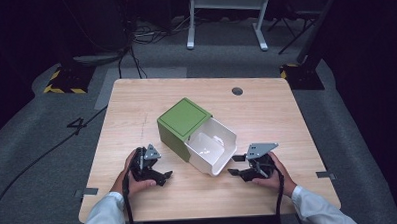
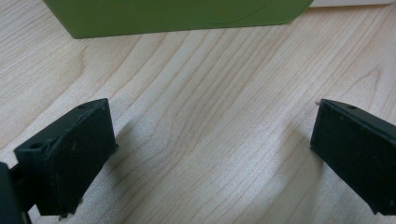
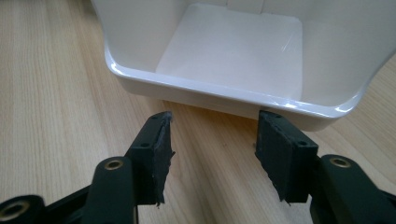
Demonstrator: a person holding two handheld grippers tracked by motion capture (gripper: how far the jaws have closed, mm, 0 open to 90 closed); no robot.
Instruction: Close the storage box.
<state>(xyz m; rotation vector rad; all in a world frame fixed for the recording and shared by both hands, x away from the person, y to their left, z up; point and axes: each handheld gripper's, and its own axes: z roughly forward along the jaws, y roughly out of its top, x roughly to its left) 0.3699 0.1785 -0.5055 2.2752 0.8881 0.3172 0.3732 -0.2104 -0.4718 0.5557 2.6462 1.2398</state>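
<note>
Both grippers rest on the table: right gripper, jaws apart and empty, just short of the white drawer's rim; left gripper, wide apart, near the green box.

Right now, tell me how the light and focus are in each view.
High view: table lit evenly, room around it dark, box and tray slightly soft. Left gripper view: wood grain sharp, soft shadows beside the left gripper jaws, green box edge blurred. Right gripper view: glare streaks on the tray rim, right gripper in focus.
</note>
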